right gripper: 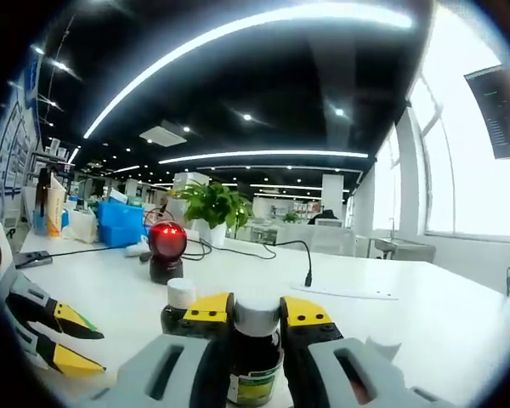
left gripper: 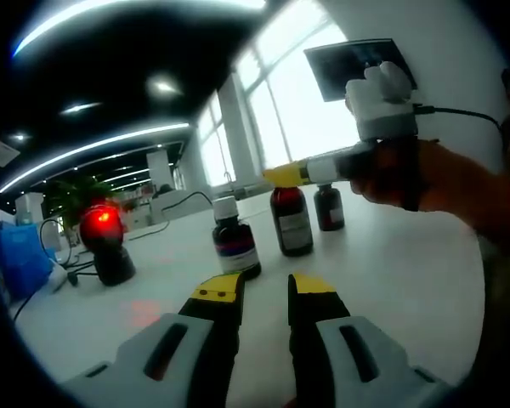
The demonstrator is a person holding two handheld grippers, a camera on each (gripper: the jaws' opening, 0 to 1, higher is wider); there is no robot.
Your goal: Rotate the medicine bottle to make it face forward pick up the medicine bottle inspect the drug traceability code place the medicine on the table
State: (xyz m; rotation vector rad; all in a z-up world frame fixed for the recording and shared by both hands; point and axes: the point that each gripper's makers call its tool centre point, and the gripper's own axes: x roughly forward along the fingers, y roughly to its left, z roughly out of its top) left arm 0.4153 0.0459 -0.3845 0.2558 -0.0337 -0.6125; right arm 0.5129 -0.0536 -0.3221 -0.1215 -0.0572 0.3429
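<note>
**A:** Office desk (right gripper: 425, 297), mid-task: your right gripper (right gripper: 257, 313) has its yellow-tipped jaws on either side of a medicine bottle (right gripper: 255, 353), just below the silver cap. Are they clamped?

**B:** They look closed on it. In the left gripper view that bottle stands second in a row of three (left gripper: 291, 219) running toward the desk's far edge. A white-capped bottle (left gripper: 235, 238) is nearest your left gripper (left gripper: 266, 293), whose jaws are parted and hold nothing.

**A:** What should you mind now?

**B:** Turn the bottle upright on its base, slowly, so the label comes round without toppling the white-capped neighbour just beside it. The red-lit scanner (right gripper: 167, 248) waits further back on the desk, so lift straight up before carrying the code toward it.
</note>
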